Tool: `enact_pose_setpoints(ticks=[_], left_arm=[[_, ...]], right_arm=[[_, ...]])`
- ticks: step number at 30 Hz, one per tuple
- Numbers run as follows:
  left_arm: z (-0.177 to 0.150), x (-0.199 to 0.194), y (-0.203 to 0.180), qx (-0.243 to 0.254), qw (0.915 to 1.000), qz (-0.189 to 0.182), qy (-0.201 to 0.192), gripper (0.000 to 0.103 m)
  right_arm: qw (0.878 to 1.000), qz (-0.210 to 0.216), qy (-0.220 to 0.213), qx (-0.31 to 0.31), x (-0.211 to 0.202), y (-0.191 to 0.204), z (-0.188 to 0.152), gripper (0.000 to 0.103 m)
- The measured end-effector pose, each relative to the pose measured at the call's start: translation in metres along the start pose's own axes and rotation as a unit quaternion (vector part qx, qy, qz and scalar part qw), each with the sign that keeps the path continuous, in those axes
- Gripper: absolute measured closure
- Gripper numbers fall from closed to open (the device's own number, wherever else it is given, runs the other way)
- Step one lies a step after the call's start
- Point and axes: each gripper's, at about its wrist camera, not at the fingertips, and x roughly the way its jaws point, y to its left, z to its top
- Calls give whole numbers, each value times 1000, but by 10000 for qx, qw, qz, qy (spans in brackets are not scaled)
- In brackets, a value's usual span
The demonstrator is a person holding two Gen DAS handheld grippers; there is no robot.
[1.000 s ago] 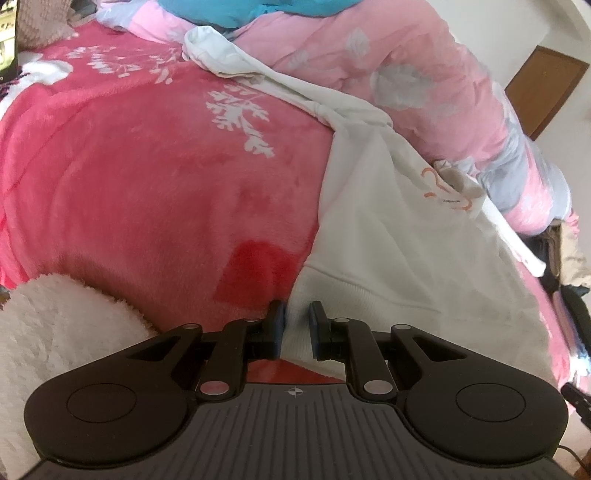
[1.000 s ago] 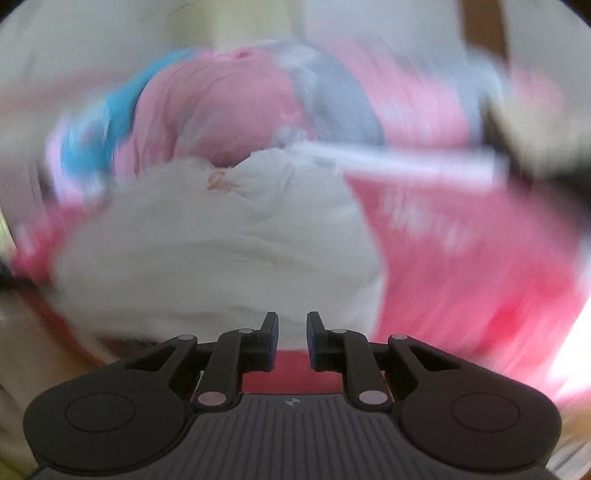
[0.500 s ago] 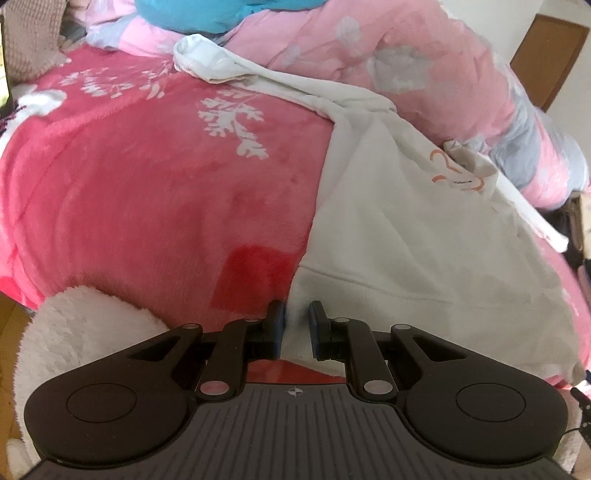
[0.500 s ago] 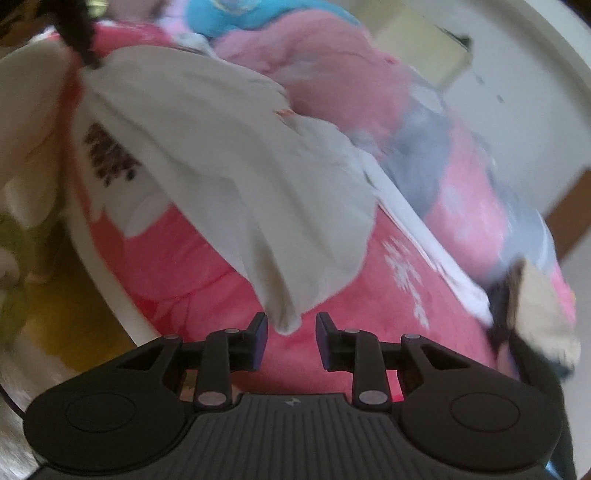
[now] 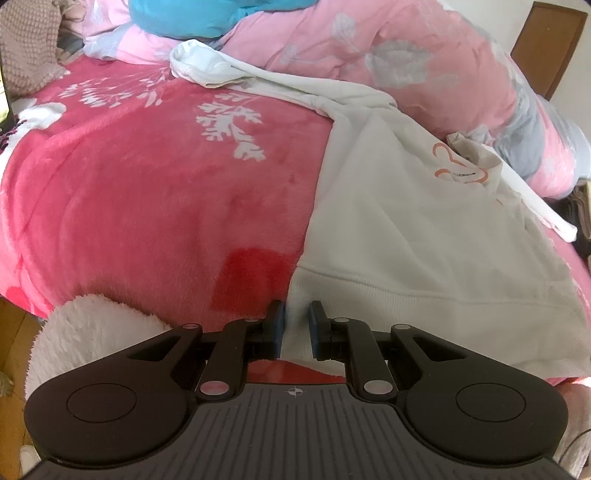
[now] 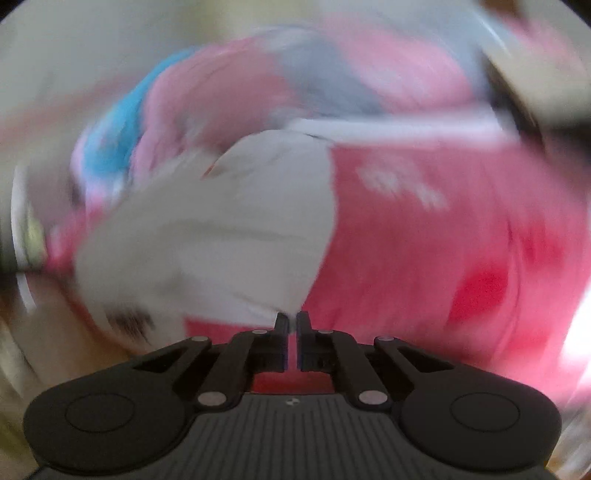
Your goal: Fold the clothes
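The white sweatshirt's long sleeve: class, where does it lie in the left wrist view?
The sleeve runs from the white sweatshirt up-left across the red floral blanket, its cuff ending beside the pink quilt, below the blue bundle.

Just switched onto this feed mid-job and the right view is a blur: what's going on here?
A person with a gripper in each hand is folding a white long-sleeved sweatshirt spread on a pink fleece blanket. The left gripper is clamped on the ribbed hem's corner. The right gripper has just shut at the sweatshirt's other bottom corner; with the blur, I can't confirm cloth is caught.
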Motion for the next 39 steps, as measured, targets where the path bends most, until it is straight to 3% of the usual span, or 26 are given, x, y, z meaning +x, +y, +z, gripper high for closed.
enact_pose_setpoints(ticks=[1,3,5,9,12,17,18,19,20,23,25,28,29,30,33,39], left_arm=[[0,0,0,12,10000,-9,-3,90],[0,1,0,32,10000,-30,-11,90],[0,1,1,36,10000,-60,-15,90],[0,1,4,22,9999,-135,-12,90],[0,1,5,1,9998,-178,-1,90],[-1,0,8,-30,9997,-251,-46,90],[-2,-1,9,-57,9996,-272,-61,90],[-2,-1,10,-75,9995,-295,-68,90],[-3,-1,10,-92,9994,-318,-73,90],[-3,-2,13,-130,9991,-393,-82,90],[-3,-2,15,-138,9989,-451,-81,90],[-3,-3,19,-152,9984,-539,-85,90],[-4,-4,19,-161,9982,-567,-90,90],[-4,-5,20,-177,9980,-600,-92,90],[-5,-6,24,-234,9972,-707,-90,93],[-6,-15,29,-325,9954,-898,-103,96]], right_arm=[[9969,214,51,756,-1,-14,4,100],[9729,484,277,2245,4,-47,1,101],[9638,363,356,2619,6,-60,-4,103],[9837,-904,278,1527,-1,-40,0,103],[9870,-989,34,1265,-12,-29,4,103],[9876,298,-1,1545,-11,1,6,100],[9816,614,39,1810,-3,5,4,89],[9744,870,87,2073,7,8,0,68],[9664,1067,137,2336,19,8,-3,61],[9414,1412,253,3052,54,7,-12,61],[9252,1546,214,3460,72,4,-17,61],[9163,1470,175,3722,87,1,-18,70],[9174,1459,150,3699,89,3,-17,74],[9186,1449,124,3674,91,5,-17,88],[9258,1335,19,3535,91,8,-17,101],[9342,1299,31,3322,78,15,-15,102]])
